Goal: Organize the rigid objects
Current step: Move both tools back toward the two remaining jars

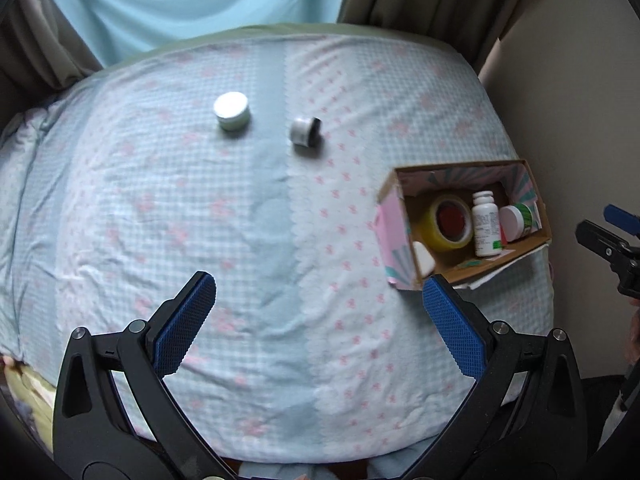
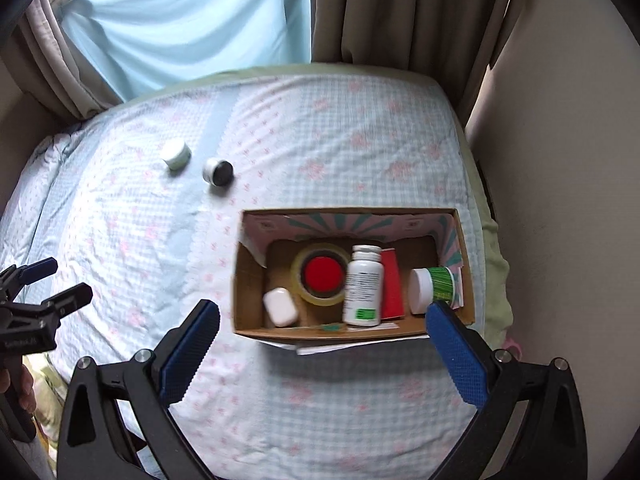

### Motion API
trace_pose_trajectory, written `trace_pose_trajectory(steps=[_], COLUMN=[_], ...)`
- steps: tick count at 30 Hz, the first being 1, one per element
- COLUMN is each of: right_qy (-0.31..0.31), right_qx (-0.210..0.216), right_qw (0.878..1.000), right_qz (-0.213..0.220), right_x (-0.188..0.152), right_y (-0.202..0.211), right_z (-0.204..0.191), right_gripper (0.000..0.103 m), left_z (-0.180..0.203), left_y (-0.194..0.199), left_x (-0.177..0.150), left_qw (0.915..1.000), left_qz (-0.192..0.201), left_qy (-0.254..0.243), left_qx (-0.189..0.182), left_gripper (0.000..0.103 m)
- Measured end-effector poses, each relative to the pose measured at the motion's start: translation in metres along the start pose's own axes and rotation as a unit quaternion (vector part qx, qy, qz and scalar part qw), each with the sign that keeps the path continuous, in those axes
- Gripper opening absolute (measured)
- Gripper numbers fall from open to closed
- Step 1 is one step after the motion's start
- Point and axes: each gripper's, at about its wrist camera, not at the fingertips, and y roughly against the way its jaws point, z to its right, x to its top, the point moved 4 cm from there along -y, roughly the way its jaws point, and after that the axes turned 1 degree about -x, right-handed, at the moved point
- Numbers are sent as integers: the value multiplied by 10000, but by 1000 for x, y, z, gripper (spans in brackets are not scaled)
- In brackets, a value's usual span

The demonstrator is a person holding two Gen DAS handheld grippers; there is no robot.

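We see two small round jars (image 1: 231,111) (image 1: 305,131) loose on checkered bedsheet (image 1: 200,220), cardboard box (image 2: 248,284) nearby, curtains (image 2: 392,8) behind; left gripper (image 1: 318,292) and right gripper (image 2: 322,320) both spread wide, holding nothing.

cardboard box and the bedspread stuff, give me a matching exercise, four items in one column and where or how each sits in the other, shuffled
Items:
1. white pill bottle
2. tape roll
3. silver-lidded jar
4. black-ended jar

Places:
A. on its side on the bedspread
B. upright on the bedspread
C. in the cardboard box, around a red disc
D. in the box, beside a red carton

Pairs: 1-D, 2-C, 3-B, 4-A
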Motion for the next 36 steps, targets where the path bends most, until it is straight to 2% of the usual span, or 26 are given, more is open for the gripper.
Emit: trace_pose_trajectory(steps=[9,16,21,26,30,36], right_qy=[-806,-1283,-1571,-1687,-1775,-1657], right_qx=[-78,-90,-307,-313,-350,-152], right_qw=[9964,9911,9866,9849,9833,9859], right_qz=[232,350,314,232,209,180], right_x=[-2,21,42,63,82,109], right_y=[25,9,-24,-69,-120,-205], right_z=[-78,-140,-163,-174,-177,-189], right_gripper=[103,103,103,103,103,103], left_z=[-99,-173,-204,-215,-213,-205], left_y=[29,8,-31,-86,-140,-227], left_x=[21,52,80,110,133,158], left_qw=[9981,9975,9981,9987,9984,9971], left_qz=[411,390,312,241,302,539], left_qy=[-451,-594,-526,-439,-463,-485], left_qx=[-12,-59,-78,-97,-77,-244], left_gripper=[103,103,103,103,103,103])
